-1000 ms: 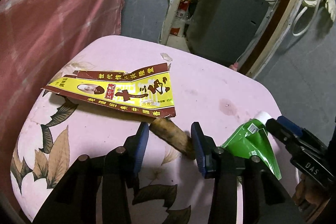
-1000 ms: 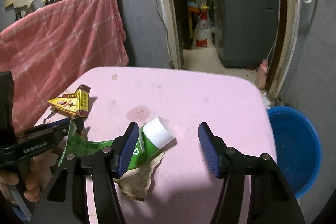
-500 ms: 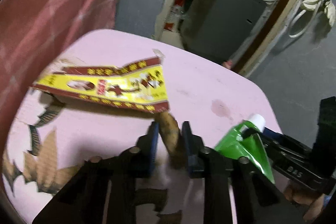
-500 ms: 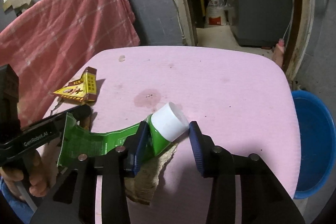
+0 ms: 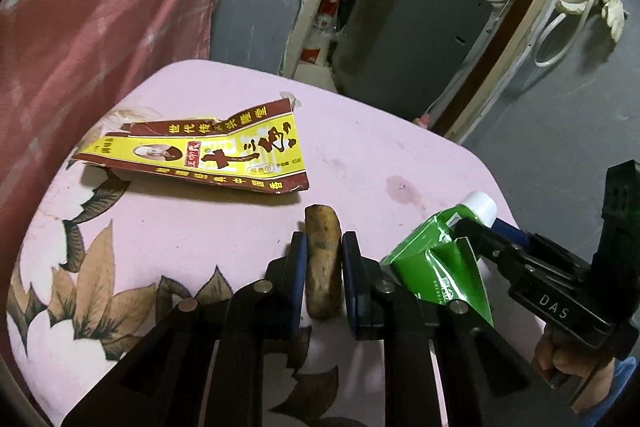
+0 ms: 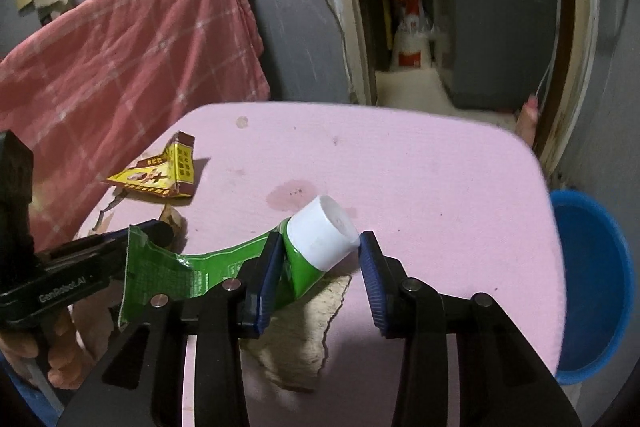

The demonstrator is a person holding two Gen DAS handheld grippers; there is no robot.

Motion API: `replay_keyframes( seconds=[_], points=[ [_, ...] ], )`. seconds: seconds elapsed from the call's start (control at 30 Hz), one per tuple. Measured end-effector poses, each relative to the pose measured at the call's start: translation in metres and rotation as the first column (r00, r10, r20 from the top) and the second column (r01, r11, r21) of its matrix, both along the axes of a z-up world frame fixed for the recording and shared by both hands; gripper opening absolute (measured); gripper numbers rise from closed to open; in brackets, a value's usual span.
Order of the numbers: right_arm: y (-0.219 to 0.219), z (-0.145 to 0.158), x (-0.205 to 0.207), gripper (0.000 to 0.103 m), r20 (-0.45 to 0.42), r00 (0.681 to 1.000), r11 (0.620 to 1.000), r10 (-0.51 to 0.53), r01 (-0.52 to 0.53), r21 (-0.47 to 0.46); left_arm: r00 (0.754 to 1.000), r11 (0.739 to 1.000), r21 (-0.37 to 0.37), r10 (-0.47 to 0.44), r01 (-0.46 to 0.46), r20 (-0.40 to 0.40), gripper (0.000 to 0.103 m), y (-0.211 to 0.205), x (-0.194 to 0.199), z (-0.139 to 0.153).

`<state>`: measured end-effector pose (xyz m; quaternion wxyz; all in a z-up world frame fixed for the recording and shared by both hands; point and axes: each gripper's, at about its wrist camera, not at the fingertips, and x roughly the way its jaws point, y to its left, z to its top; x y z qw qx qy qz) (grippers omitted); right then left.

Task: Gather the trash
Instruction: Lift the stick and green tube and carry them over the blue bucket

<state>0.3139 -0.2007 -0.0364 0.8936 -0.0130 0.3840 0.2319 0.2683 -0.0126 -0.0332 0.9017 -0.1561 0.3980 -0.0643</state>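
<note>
Left claw: the left claw (image 5: 323, 267) is now narrow, both blue pads pressed on the brown stub (image 5: 322, 263); a second ago it stood wide with the stub lying slantwise between the fingers.
Stub: it now runs straight along the fingers, far end poking out past the tips, near end at the knuckles; whether it is off the table (image 5: 360, 147) I cannot tell.
Right claw: the right claw (image 6: 320, 273) has narrowed from wide onto the tube (image 6: 296, 267); the left pad touches the green shoulder and the right tip sits at the edge of the white cap (image 6: 324, 233).
Tube: held cap-forward between the right fingers, its flat green tail trailing left toward the left claw's body; the tail's crimped end lies against that claw's fingers. A second ago the tube lay beside the left finger only.
From the left claw: the tube and right claw sit just right of it, the cap pointing away.
Ahead of left claw: a yellow and maroon box (image 5: 208, 157), flattened and torn, lies on the table just beyond the stub's tip, not touching it.
Under right claw: a printed leaf (image 6: 304, 327) on the cloth shows below the tube.
Ahead of right claw: a reddish stain (image 6: 290, 193) just past the cap.
Right of right claw: a blue basin (image 6: 596, 283) stands on the floor beside the table edge.
Left side: a red checked cloth (image 6: 120, 67) hangs behind the table.
In the way: nothing lies between either claw and its catch.
</note>
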Motion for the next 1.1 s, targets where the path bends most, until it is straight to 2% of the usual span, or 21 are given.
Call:
replay_keyframes(
  seconds=[0.23,0.37,0.5,0.73,0.93,1.1],
  points=[
    [-0.009,0.018,-0.025,0.036,0.182,0.983,0.999,-0.031,0.024,0.037,0.994,0.999,0.032,0.005,-0.009,0.107,0.014,-0.006,-0.023,0.015],
    [-0.013,0.027,-0.042,0.036,0.295,0.954,0.999,-0.048,0.047,0.012,0.984,0.999,0.042,0.000,-0.008,0.176,0.014,-0.013,-0.031,0.024],
    [-0.026,0.038,-0.052,0.036,0.377,0.922,0.996,-0.093,0.087,0.032,0.965,0.997,0.070,-0.006,-0.013,0.262,0.014,-0.028,-0.039,0.039],
    [-0.063,0.064,-0.071,0.036,0.489,0.849,0.980,-0.200,0.181,0.087,0.925,0.997,0.072,-0.014,-0.015,0.379,0.014,-0.059,-0.044,0.056],
    [-0.106,0.079,-0.081,0.036,0.546,0.779,0.951,-0.307,0.273,0.146,0.874,0.997,0.078,-0.043,0.005,0.484,0.014,-0.099,-0.048,0.075],
    [-0.150,0.085,-0.088,0.036,0.586,0.702,0.910,-0.406,0.371,0.186,0.833,0.997,0.064,-0.072,0.043,0.549,0.014,-0.141,-0.040,0.088]
  ],
)
